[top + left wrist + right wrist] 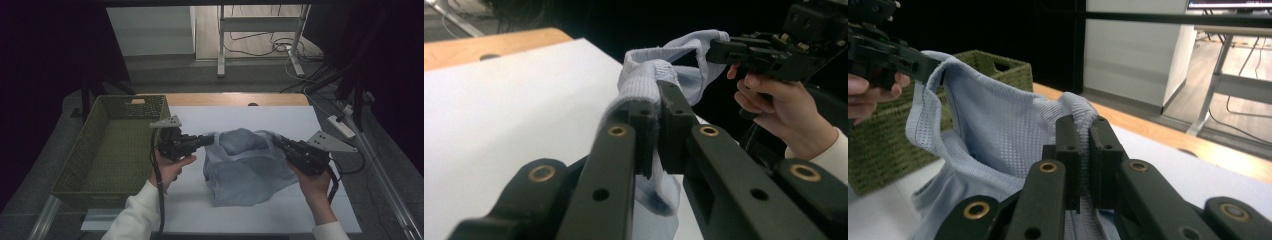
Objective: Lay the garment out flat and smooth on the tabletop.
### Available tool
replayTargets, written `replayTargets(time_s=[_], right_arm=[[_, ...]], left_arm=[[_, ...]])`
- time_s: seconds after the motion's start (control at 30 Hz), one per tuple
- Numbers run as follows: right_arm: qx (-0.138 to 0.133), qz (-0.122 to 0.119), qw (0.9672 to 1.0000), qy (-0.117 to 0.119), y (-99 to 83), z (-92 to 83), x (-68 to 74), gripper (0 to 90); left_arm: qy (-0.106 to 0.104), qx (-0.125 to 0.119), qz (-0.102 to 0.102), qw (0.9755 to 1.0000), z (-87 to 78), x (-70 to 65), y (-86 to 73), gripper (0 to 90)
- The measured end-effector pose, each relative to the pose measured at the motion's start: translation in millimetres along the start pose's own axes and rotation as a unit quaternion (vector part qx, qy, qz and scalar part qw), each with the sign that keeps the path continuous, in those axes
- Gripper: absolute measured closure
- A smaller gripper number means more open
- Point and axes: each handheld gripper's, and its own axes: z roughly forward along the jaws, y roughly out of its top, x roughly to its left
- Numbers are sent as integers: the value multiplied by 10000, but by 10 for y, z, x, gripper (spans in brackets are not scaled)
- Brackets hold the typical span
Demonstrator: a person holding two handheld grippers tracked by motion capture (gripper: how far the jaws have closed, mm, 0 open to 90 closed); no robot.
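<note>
A pale blue knit garment (245, 165) hangs between my two grippers above the white table top (200, 210), its lower part still draped on the surface. My left gripper (209, 139) is shut on the garment's left top edge (649, 80), the fabric pinched between its black jaws. My right gripper (278, 142) is shut on the right top edge (1075, 112), with cloth (993, 135) bunched over the fingertips. In the left gripper view the right gripper (719, 50) shows beyond, gripping the far end of the fabric. In the right gripper view the left gripper (930, 67) holds the opposite edge.
A green woven basket (95, 150) stands at the left of the table, seen also as a basket (878, 150) behind the garment. A wooden strip (235, 99) runs along the table's far edge. Cables and a power strip (341, 126) lie on the floor at right.
</note>
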Motion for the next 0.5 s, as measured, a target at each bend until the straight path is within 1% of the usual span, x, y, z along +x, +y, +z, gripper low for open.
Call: replayTargets(time_s=[0.17,0.3,0.5], right_arm=[[-201,-26,9998,68,117,16,43,850],[-383,-2,9992,151,203,28,69,850],[-576,52,9979,308,300,36,123,850]], left_arm=[[-3,-133,21,9999,-92,-21,49,855],[-33,-235,2,9997,-146,-36,78,855],[-40,-394,49,9992,-251,-73,132,855]])
